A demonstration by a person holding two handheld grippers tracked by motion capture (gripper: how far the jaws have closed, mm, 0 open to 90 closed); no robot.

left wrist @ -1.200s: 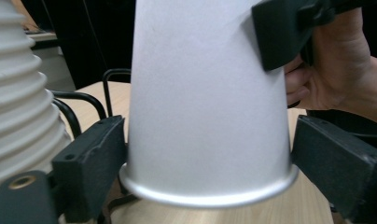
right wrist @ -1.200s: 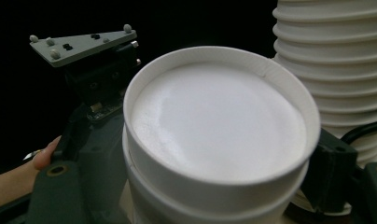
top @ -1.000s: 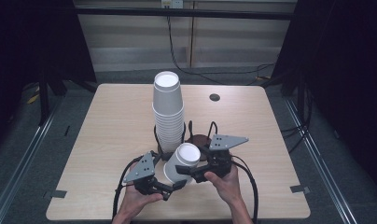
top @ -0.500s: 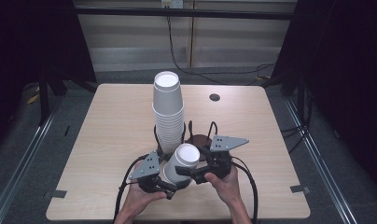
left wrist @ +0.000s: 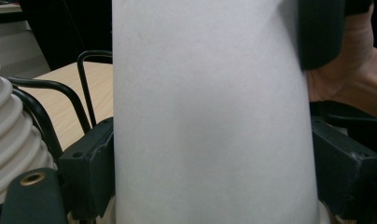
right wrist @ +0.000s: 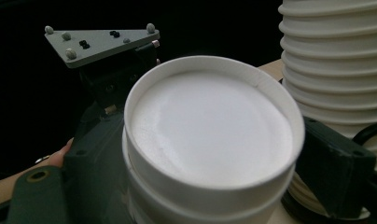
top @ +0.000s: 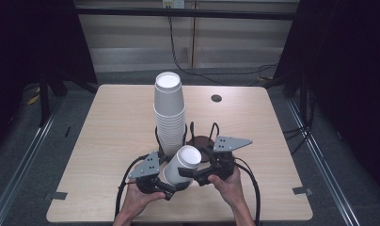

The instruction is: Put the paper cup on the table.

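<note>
Item: white paper cups (top: 181,165), at least two nested, held off the desk (top: 108,136) in front of the person, just short of the desk's near edge. They lie tilted, closed base up and toward the right, wide mouth down toward the left. The right gripper view shows the recessed base (right wrist: 210,126) of the inner cup standing proud of a second rim beneath it, which suggests the two are being drawn apart, one tool to each.

Left hand-held gripper (top: 153,181): closed on the cup wall near the wide end; its own view has the white wall (left wrist: 210,116) between the two dark jaws, both pressed to it. Judged to be the anchor for the outer cup.

Right hand-held gripper (top: 211,172): closed round the narrow end just below the base, jaws on either side of the cup in its own view. Judged to be the pulling side.

Adjacent: tall stack of cups (top: 169,113), base up, standing just beyond the held cups inside a black wire holder (top: 186,136) on a round dark base. The ridged rims of the stack (right wrist: 331,70) sit close beside the right jaw. The holder keeps the stack upright and within easy reach.

Remainder: a small dark round disc (top: 216,98) set in the desk near the far edge, well apart.
</note>
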